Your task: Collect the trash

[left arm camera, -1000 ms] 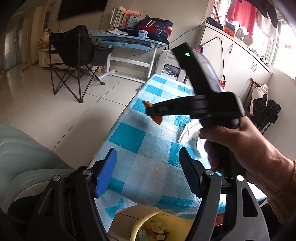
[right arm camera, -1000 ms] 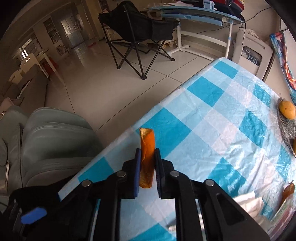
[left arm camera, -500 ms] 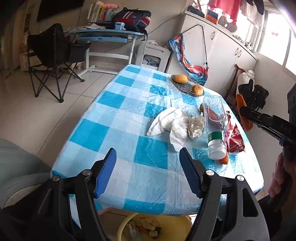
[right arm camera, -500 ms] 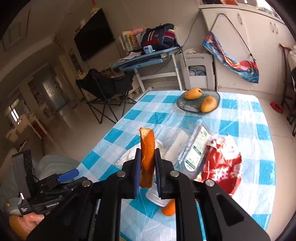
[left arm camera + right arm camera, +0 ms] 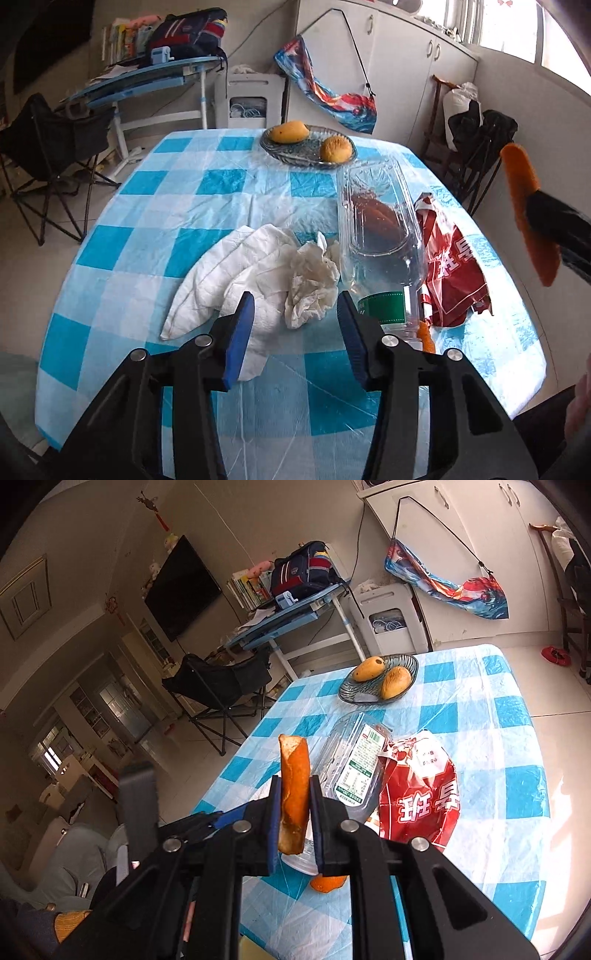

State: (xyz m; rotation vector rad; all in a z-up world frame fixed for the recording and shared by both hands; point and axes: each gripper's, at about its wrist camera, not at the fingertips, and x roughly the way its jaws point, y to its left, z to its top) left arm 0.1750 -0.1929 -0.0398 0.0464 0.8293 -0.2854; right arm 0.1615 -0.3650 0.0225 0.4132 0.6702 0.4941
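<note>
My right gripper is shut on a strip of orange peel, held above the table's near edge; the peel also shows at the right of the left wrist view. My left gripper is open and empty, its jaws framing a crumpled tissue and white napkins. A clear plastic bottle lies on its side beside a red wrapper. Another orange peel piece lies by the bottle cap.
The table has a blue and white checked cloth. A glass dish with two mangoes stands at the far end. A folding chair and a desk stand beyond on the left.
My left gripper has swung right and closer over the table, now over the tissue and napkins. My right gripper, still holding the peel, has moved to the table's right side.
</note>
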